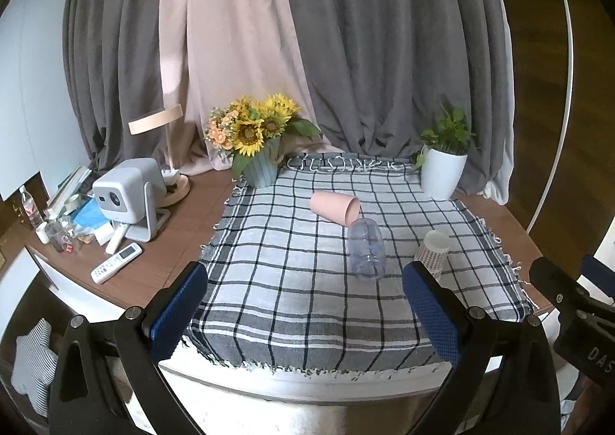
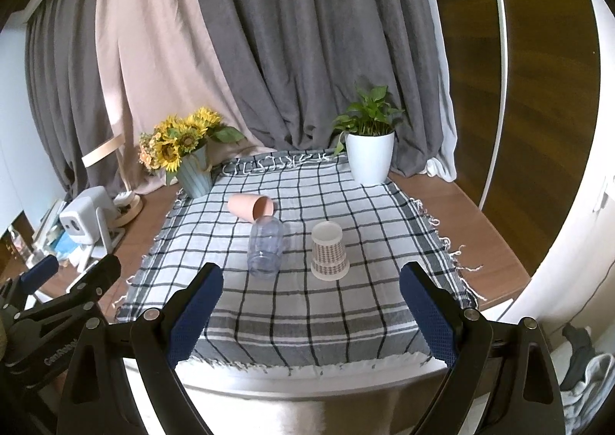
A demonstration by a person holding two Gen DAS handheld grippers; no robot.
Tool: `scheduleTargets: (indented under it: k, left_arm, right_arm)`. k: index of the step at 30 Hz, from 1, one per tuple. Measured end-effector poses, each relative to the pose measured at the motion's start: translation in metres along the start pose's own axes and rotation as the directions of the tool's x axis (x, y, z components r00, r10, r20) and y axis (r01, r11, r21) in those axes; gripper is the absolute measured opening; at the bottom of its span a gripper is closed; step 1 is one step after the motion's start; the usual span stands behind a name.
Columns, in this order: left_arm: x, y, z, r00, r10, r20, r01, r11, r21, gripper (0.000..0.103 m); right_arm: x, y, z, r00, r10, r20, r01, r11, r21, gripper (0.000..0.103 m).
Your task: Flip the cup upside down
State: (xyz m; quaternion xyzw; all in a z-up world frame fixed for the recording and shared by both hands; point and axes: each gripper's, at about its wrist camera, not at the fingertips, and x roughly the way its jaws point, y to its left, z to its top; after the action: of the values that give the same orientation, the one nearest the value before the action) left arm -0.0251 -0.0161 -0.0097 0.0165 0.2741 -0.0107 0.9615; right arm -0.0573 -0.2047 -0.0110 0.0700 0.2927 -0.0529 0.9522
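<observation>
Three cups sit on a checked cloth. A pink cup lies on its side at the back, also in the left wrist view. A clear plastic cup lies on its side in front of it, also in the left wrist view. A patterned paper cup stands upside down to the right, also in the left wrist view. My left gripper and right gripper are both open and empty, held above the near edge of the cloth, short of the cups.
A sunflower pot stands at the cloth's back left and a white plant pot at its back right. A projector, a lamp, remotes and clutter fill the table's left side. Curtains hang behind.
</observation>
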Motion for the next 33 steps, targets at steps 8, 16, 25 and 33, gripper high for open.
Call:
scheduleTargets:
  k: [8,16,25,33]
  left_arm:
    - [-0.0029,0.0025,0.0006,1.000,-0.003,0.009,0.003,1.000,0.001,0.103]
    - [-0.0051,0.0028,0.0021,1.000,-0.001,0.012,0.001,1.000,0.004,0.103]
    - [-0.0075,0.0014,0.0058,1.000,-0.012,0.013,0.012,1.000,0.009,0.103]
    - [-0.0052,-0.0015,0.0090,1.000,-0.021,0.008,0.021,1.000,0.009,0.103]
  right_arm:
    - [-0.0019,0.0024,-0.0017,1.000,0.001,0.007,-0.001,1.000,-0.005,0.093]
    - [-0.0036,0.0040,-0.0020,1.000,0.002,0.013,-0.002,1.000,-0.001,0.093]
    - [-0.0039,0.0050,0.0028,1.000,-0.003,0.016,0.003,1.000,0.004,0.093]
    - [-0.0042,0.0058,0.0030,1.000,-0.004,0.015,0.003,1.000,0.006,0.093]
